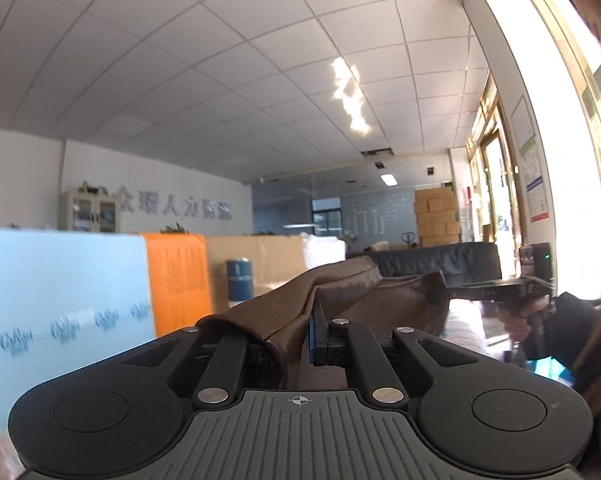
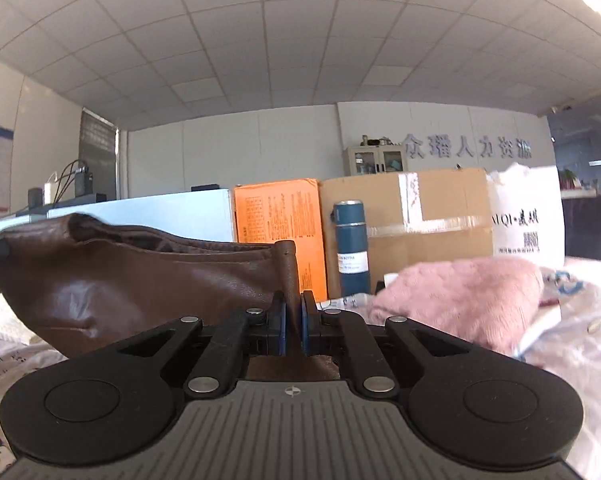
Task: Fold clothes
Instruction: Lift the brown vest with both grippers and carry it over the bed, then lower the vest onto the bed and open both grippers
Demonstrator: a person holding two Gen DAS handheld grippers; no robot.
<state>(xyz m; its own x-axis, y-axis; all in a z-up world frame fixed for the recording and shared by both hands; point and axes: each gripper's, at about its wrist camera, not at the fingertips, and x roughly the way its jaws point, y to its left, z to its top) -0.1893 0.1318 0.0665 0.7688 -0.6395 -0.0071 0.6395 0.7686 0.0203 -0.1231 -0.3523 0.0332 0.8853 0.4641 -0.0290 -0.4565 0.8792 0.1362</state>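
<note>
Pinching a glossy, creased brown leather garment point(image 2: 120, 276), each hand-held gripper point(image 1: 300, 340) point(image 2: 294, 320) is clamped tight.

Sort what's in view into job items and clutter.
Job: brown leather-look garment, pinched by left tongs and right tongs.
Lying about: fluffy pink cloth, dark blue flask, orange box, brown cardboard carton, white printed sack.

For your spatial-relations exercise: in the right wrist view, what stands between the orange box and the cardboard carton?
A dark blue flask stands upright between the orange box and the cardboard carton, in front of both; the right wrist view shows it.
</note>
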